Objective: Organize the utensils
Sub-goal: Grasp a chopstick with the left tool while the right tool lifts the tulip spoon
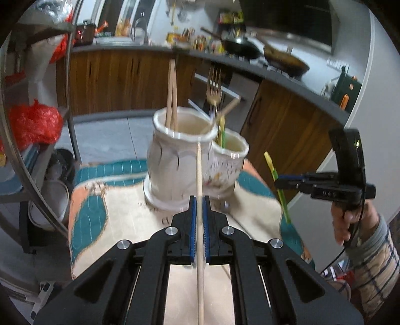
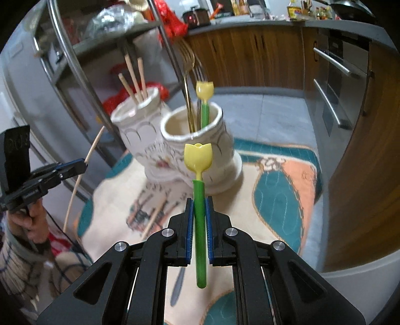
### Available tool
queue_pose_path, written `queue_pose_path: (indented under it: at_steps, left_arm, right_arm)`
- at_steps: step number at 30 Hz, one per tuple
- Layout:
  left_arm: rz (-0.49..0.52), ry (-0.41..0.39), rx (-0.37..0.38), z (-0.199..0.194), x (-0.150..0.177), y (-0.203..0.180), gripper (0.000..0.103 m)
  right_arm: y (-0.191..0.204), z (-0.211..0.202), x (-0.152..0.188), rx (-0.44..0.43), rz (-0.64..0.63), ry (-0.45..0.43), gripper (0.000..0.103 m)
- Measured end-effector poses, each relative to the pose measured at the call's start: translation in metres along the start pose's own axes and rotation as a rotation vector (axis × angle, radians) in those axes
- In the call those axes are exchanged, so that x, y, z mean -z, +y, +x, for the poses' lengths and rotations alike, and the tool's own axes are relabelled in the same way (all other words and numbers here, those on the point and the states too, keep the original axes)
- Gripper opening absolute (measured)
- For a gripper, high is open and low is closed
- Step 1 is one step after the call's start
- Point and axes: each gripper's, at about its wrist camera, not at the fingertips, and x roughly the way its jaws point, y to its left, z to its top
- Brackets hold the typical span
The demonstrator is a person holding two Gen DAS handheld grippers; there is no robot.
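Left wrist view: left gripper clamps a wooden chopstick; right gripper clamps a green-stemmed yellow tulip utensil; white ceramic twin-cup holder contains chopsticks, forks

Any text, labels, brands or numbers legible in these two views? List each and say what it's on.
"DAS": embossed on the right hand-held gripper, blurred, so uncertain.
Embossed marks on the black block above the left hand-held gripper: unreadable.
Label on that gripper's body: too small.
Red display on the counter appliance: blurred.
Bottle labels on the counter: blurred.
Holder decoration: no readable text.
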Motion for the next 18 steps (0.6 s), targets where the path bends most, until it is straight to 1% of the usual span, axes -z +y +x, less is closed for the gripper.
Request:
queue_pose_path:
  at_steps: [4, 6, 9, 11, 14, 16, 18]
  left_arm:
    - [0.028, -0.107, -0.021, -0.011, -0.01, -0.007, 0.005]
    - [0.031, -0.15, -0.017, -0.014, -0.015, -0.009, 0.004]
    - [0.028, -0.193, -0.022, -0.014, -0.023, -0.013, 0.005]
    - [0.013, -0.217, -0.014, -0.012, -0.028, -0.013, 0.005]
    - [-0.024, -0.281, -0.003, -0.009, -0.038, -0.01, 0.005]
    - [-0.067, -0.337, 0.003, -0.008, -0.047, -0.004, 0.005]
    - [-0.107, -0.377, 0.021, -0.006, -0.057, 0.001, 0.005]
  right_arm:
    - [-0.001, -0.011, -0.006, -0.027, 0.021, -0.076, 0.01]
    - [-0.002, -0.015, -0.009, -0.032, 0.029, -0.125, 0.01]
    - [-0.002, -0.022, -0.012, -0.035, 0.045, -0.191, 0.01]
    - [-0.003, -0.024, -0.015, -0.044, 0.059, -0.229, 0.01]
    - [-0.003, -0.024, -0.02, -0.053, 0.061, -0.267, 0.01]
    - [-0.004, -0.023, -0.023, -0.059, 0.065, -0.296, 0.01]
    - [-0.004, -0.022, -0.027, -0.07, 0.068, -0.325, 0.01]
